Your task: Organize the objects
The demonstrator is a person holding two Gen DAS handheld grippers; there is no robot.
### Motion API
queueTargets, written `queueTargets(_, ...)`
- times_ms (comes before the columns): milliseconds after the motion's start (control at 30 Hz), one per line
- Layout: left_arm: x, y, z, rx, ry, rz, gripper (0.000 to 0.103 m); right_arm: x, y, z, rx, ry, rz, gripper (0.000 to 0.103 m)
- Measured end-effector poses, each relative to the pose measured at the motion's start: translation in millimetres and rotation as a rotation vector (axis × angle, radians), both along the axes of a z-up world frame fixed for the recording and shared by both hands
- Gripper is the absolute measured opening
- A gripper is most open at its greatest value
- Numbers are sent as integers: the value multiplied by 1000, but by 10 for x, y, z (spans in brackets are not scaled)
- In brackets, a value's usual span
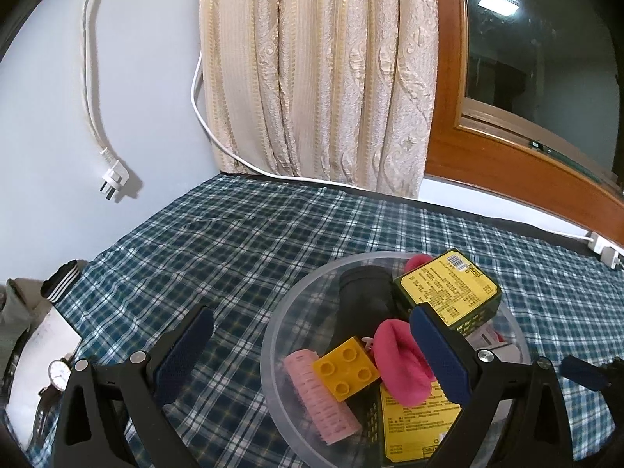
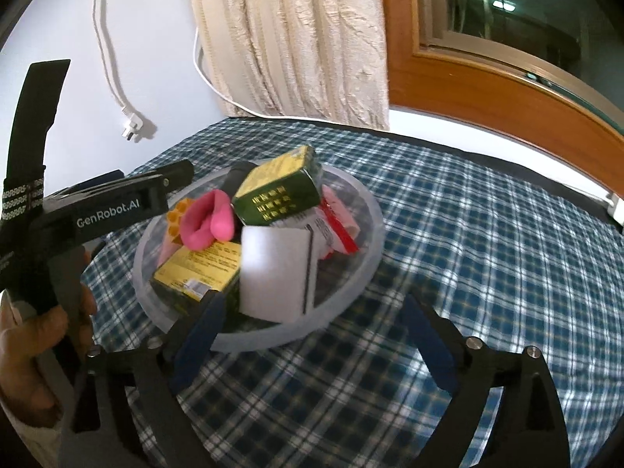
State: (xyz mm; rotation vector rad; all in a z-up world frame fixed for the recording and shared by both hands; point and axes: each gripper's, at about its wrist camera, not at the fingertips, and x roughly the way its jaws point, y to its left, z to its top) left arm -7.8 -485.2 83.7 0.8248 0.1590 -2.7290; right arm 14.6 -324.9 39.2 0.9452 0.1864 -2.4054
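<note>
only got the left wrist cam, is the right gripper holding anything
Observer: No. The right gripper is open and empty, at the bowl's near rim.
Operator: whats on the bowls right side, its hidden for me
Observer: A white block leans there, with a red and white packet behind it.
Operator: who's on my left gripper
Observer: A hand grips the handle of the left gripper.

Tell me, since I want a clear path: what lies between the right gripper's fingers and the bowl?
Only bare checked cloth, as the right wrist view shows. The right gripper is open just short of the bowl, holding nothing.
</note>
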Motion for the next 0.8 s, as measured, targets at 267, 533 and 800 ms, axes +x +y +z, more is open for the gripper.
queueTargets(267,71,44,-33,-15,8,10,102,50,145,-59,4,-13,-27,99)
queueTargets(533,307,88,-157,-14,-13,19,102,177,220,76,-29,83,-71,103)
queueTargets(800,597,163,28,-69,50,37,102,441,360,411,-52,283,-188,103)
